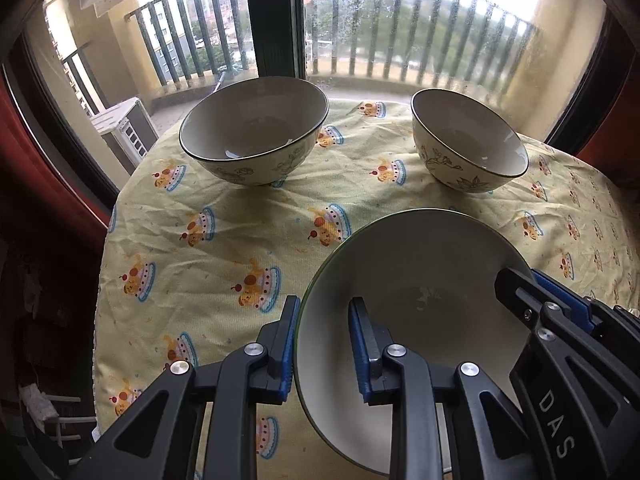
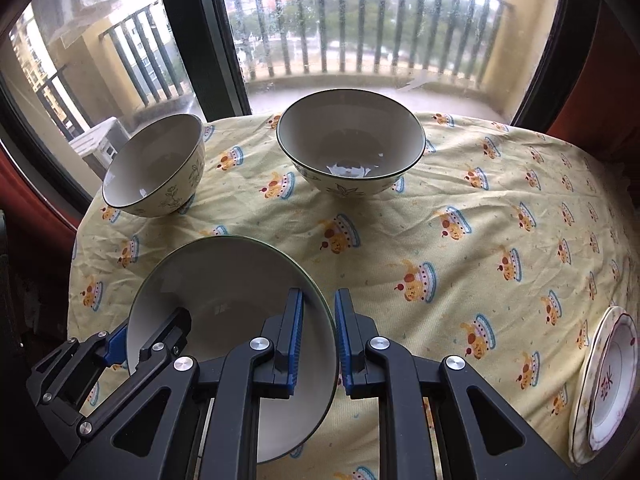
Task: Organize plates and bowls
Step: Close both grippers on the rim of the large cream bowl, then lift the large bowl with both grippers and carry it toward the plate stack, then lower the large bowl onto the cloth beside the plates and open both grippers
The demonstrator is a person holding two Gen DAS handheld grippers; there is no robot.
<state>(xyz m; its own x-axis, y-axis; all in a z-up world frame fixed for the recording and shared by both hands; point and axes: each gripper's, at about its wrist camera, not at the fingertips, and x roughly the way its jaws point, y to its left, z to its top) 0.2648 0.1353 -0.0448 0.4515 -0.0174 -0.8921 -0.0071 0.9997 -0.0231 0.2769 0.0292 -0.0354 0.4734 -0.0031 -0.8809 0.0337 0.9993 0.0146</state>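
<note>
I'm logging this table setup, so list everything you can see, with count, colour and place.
plate: one, white, green-rimmed, near edge, both tools straddling its rim
bowls: two, cream, dark-rimmed, leaf-patterned, far side; one left, one right
small plates: a stack, white with red trim, right edge
tablecloth: one, yellow, cake print
window: behind, balcony railing outside
left tool: black, blue pads, open
right tool: same, open

Both wrist cameras sit low and close over the tabletop (image 1: 224, 240), facing the balcony window (image 1: 400, 28). Left view looks from the near bowl's (image 1: 416, 288) left rim, right view from its right rim. Shared: near bowl, two far bowls, tablecloth, railing.
</note>
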